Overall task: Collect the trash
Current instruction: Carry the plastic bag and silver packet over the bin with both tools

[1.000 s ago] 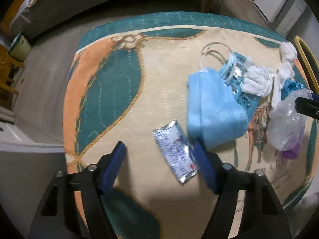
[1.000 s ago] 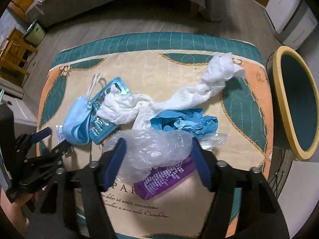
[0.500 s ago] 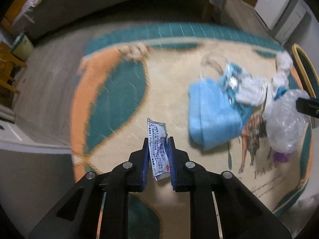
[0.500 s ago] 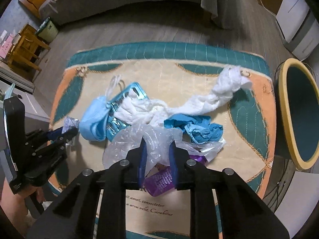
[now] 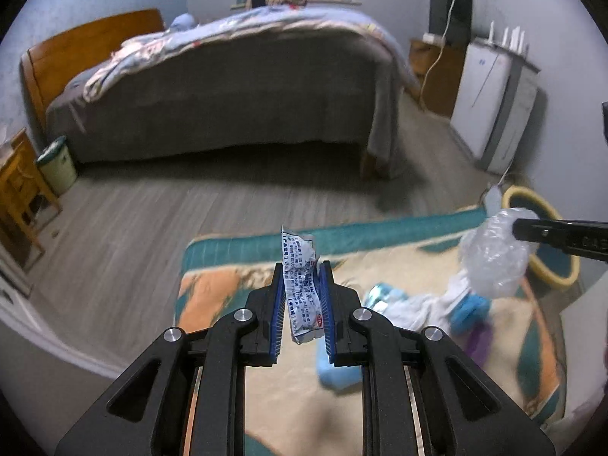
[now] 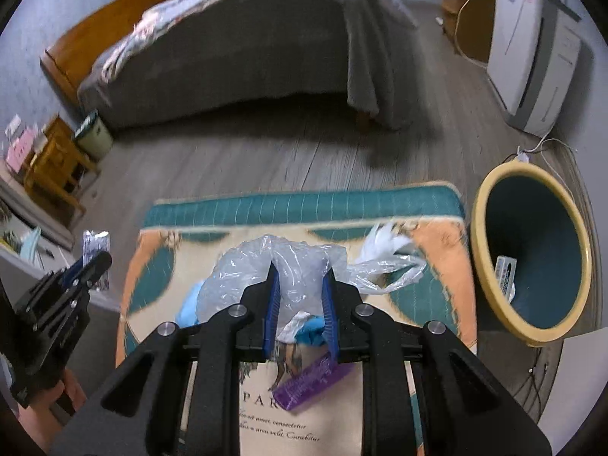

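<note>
My left gripper (image 5: 302, 271) is shut on a silver foil sachet (image 5: 300, 288) and holds it up above the patterned mat (image 5: 228, 292). My right gripper (image 6: 300, 273) is shut on a crumpled clear plastic bag (image 6: 266, 269), lifted above the mat (image 6: 437, 266). The bag also shows at the right of the left wrist view (image 5: 494, 258). On the mat lie a blue face mask (image 5: 338, 372), white tissue (image 5: 421, 307), a blue glove (image 6: 307, 332) and a purple wrapper (image 6: 311, 380). The yellow-rimmed bin (image 6: 532, 250) stands right of the mat.
A bed (image 6: 235, 41) stands behind the mat across grey plank floor. A white appliance (image 6: 532, 49) with a cord stands at the back right. A wooden stool (image 6: 53, 159) and a small green bin (image 6: 93, 133) are at the left. A small box lies inside the yellow-rimmed bin.
Both grippers have risen and tilted up from the mat with their loads. The sachet and the plastic bag now hang clear of the mat, and the room is in view.
</note>
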`<move>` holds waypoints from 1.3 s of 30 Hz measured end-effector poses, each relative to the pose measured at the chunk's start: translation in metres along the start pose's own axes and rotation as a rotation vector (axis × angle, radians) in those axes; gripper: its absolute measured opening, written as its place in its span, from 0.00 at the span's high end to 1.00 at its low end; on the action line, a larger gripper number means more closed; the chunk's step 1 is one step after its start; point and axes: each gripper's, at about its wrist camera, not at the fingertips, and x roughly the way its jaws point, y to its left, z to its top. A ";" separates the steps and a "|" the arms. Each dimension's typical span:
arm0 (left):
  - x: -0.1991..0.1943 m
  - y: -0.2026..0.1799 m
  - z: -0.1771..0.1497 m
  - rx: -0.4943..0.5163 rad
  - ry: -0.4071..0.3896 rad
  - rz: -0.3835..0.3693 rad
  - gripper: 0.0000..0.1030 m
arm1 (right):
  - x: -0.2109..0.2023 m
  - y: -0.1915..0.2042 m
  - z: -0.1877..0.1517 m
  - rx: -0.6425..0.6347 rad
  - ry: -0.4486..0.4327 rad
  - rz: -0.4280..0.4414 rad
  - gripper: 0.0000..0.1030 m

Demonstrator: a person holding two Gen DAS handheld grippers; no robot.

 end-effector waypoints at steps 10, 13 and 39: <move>-0.033 -0.024 0.022 0.059 -0.133 -0.052 0.82 | -0.046 -0.021 0.023 0.048 -0.172 0.041 0.81; -0.036 -0.036 0.029 0.072 -0.156 -0.069 0.82 | -0.056 -0.030 0.027 0.056 -0.204 0.044 0.81; -0.026 -0.116 0.041 0.183 -0.157 -0.161 0.82 | -0.079 -0.109 0.035 0.093 -0.276 -0.034 0.81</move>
